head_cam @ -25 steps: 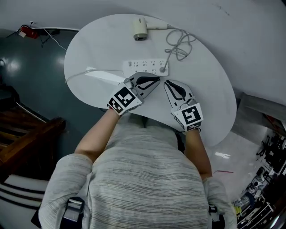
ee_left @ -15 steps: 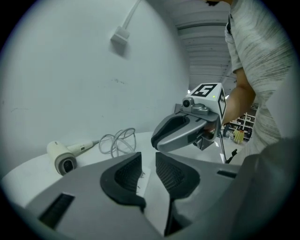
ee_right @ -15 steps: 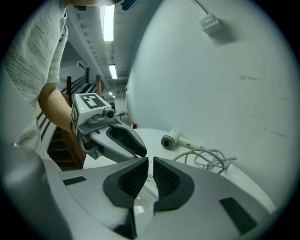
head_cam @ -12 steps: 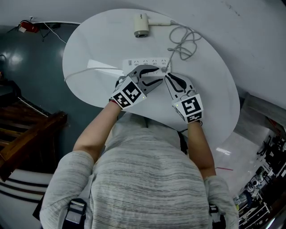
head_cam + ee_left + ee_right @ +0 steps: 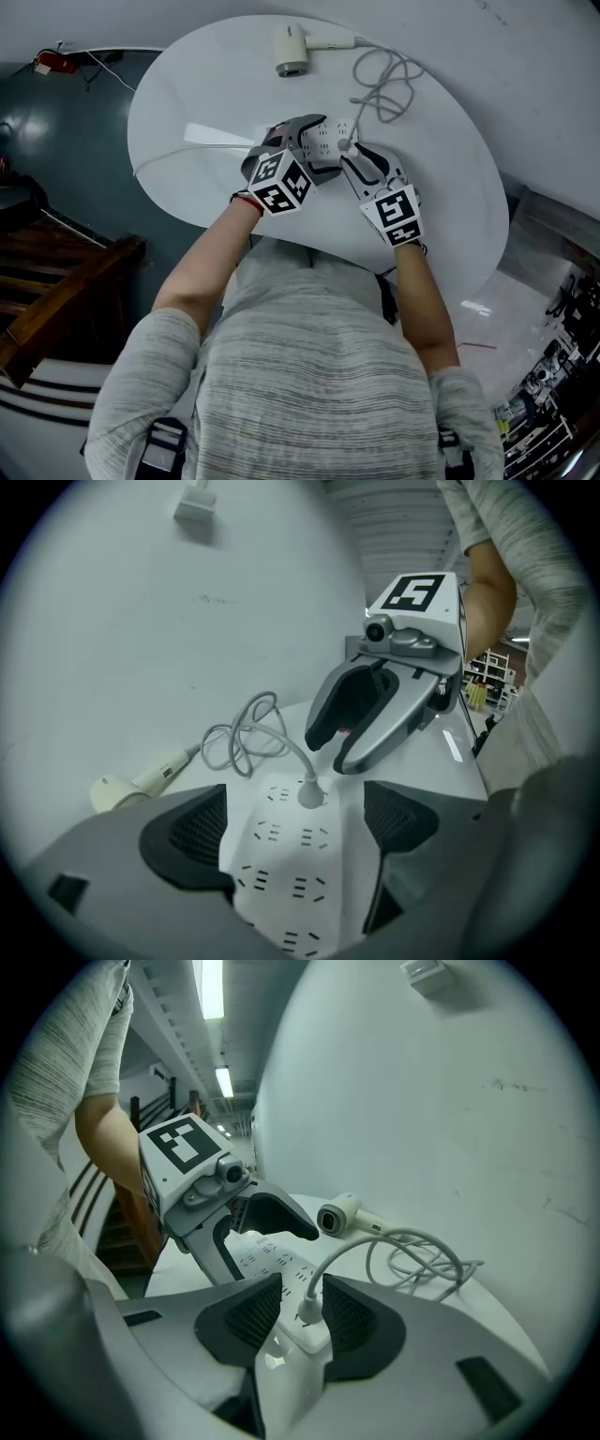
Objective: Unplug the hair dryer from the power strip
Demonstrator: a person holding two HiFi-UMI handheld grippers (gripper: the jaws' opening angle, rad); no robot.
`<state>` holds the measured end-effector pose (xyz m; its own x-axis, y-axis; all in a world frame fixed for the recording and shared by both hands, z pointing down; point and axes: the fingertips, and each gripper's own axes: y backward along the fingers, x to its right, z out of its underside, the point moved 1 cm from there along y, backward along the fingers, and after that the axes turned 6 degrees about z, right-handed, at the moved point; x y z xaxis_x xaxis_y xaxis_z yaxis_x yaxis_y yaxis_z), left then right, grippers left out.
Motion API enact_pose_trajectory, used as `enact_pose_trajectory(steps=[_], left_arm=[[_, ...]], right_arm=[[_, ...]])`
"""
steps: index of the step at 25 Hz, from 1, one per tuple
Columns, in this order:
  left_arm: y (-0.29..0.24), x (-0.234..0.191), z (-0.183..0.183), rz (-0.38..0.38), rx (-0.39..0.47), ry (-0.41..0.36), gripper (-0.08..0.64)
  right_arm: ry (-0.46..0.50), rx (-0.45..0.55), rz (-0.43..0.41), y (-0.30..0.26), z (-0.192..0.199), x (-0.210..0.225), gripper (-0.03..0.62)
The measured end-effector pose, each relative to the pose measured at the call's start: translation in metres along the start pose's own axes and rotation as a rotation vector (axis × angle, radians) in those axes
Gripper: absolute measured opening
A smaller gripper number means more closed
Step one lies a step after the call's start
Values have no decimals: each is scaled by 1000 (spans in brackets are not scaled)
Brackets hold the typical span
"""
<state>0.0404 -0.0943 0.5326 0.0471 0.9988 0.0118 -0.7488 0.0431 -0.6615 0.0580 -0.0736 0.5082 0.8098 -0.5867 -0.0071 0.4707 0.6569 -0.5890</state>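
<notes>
A: Where is the hair dryer?

B: It lies on its side at the far edge of the white table, well apart from both grippers. Its grey cord lies in loose loops on the table and runs down to the plug.

A: And the plug?

B: It sits in the end socket of the power strip, upright, with the cord arching up out of it.

A: What does the right gripper do?

B: It comes in over that end of the strip. Its jaws stand a little apart with the plug between them. The ribbed pads flank the plug closely. I cannot tell whether either one touches it.

A: And the left gripper?

B: It straddles the strip across its width. Its jaws are wide apart, one at each long edge, and the rows of sockets show between them. The pads sit right at the edges, but whether they press on the strip I cannot tell.

A: How do the two grippers stand to each other?

B: They are near each other, and the head view shows them side by side above the strip.
</notes>
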Motion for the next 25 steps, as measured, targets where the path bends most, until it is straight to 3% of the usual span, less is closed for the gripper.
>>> enact_pose_trajectory(steps=[7,19,25], left_arm=[[-24,-6,21,51,-125,-65,477],[-47,-11,34,93,-247,-58,480],[-49,-7,38,98,-286,-131,480]], right_arm=[[31,-38,-11,-15,6,2,126],[49,-82,-24,-26,17,4,126],[67,-101,-19,-29,18,4,124]])
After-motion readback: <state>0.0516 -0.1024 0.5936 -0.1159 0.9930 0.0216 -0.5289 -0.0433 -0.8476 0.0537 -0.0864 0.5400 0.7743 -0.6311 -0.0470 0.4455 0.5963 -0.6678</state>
